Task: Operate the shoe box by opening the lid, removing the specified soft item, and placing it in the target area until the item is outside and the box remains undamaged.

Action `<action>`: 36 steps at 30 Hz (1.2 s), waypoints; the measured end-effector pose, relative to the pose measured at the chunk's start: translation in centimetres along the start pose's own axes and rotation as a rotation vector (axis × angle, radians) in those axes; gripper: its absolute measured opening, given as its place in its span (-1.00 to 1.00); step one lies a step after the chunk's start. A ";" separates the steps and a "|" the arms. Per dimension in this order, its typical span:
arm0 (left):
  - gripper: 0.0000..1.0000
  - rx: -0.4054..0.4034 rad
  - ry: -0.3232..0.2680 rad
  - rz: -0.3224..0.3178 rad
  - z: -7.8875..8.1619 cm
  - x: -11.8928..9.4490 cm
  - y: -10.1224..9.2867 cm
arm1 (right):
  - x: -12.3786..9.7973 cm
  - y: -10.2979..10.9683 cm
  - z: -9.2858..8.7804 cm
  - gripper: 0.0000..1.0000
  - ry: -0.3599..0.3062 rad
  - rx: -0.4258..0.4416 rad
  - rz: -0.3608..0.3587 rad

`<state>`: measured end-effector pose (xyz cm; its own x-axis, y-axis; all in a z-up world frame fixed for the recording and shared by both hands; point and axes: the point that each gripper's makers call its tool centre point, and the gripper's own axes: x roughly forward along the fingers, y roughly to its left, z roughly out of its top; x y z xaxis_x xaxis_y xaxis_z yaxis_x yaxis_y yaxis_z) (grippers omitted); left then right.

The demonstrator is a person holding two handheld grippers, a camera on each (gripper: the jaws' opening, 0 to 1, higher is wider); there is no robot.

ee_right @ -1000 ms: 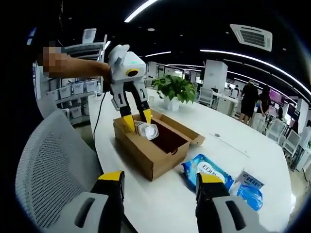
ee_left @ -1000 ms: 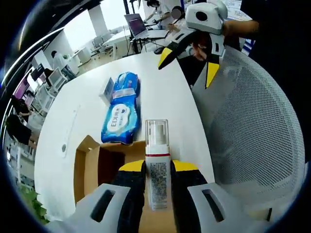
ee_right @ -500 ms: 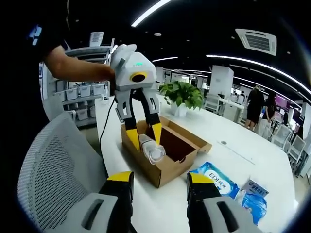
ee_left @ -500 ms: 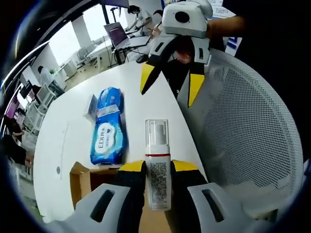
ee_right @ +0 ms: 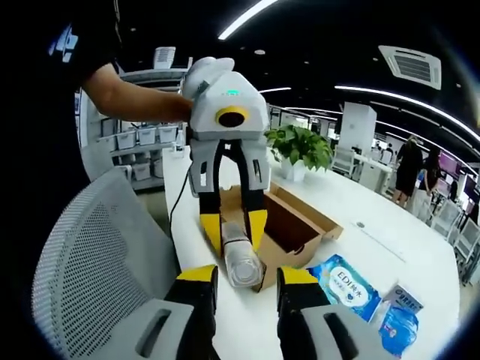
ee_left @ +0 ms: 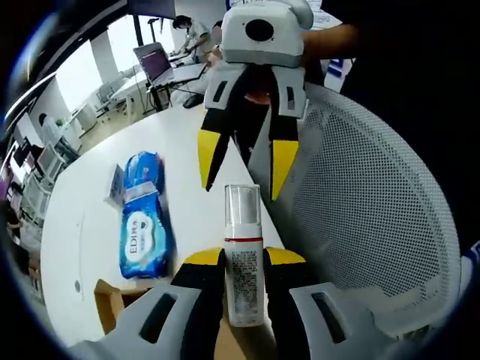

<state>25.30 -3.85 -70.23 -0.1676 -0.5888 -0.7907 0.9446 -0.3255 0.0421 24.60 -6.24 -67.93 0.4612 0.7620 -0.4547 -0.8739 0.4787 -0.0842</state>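
Observation:
A white pump bottle (ee_left: 242, 225) with a clear cap stands between the yellow-tipped jaws of my left gripper (ee_left: 244, 259), which is shut on it. In the right gripper view, the left gripper (ee_right: 234, 229) holds the bottle (ee_right: 241, 262) in the air in front of the open cardboard shoe box (ee_right: 300, 225). My right gripper (ee_right: 247, 277) is open, with the bottle's cap close between its tips. In the left gripper view, the right gripper (ee_left: 246, 163) hangs open just beyond the cap. A blue soft wipes pack (ee_left: 142, 225) (ee_right: 349, 281) lies on the white table (ee_left: 187, 150).
A grey mesh chair (ee_left: 367, 217) (ee_right: 82, 277) stands at the table's edge, under both grippers. A small blue-and-white packet (ee_right: 397, 319) lies beside the wipes pack. A potted plant (ee_right: 300, 146) stands behind the box. A person's arm holds each gripper.
The left gripper has carried the bottle from over the box towards the right gripper. The two grippers are now much closer, and the right jaws have narrowed.

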 end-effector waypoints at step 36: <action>-0.58 0.031 -0.086 -0.028 2.5 1.2 -0.1 | -0.9 0.3 -0.1 -0.73 0.009 -0.001 0.018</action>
<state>24.31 -6.36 -69.70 -0.2189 -0.6398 -0.7367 0.9303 -0.3645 0.0401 23.93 -6.84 -67.68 0.4439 0.7666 -0.4639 -0.8822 0.4645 -0.0765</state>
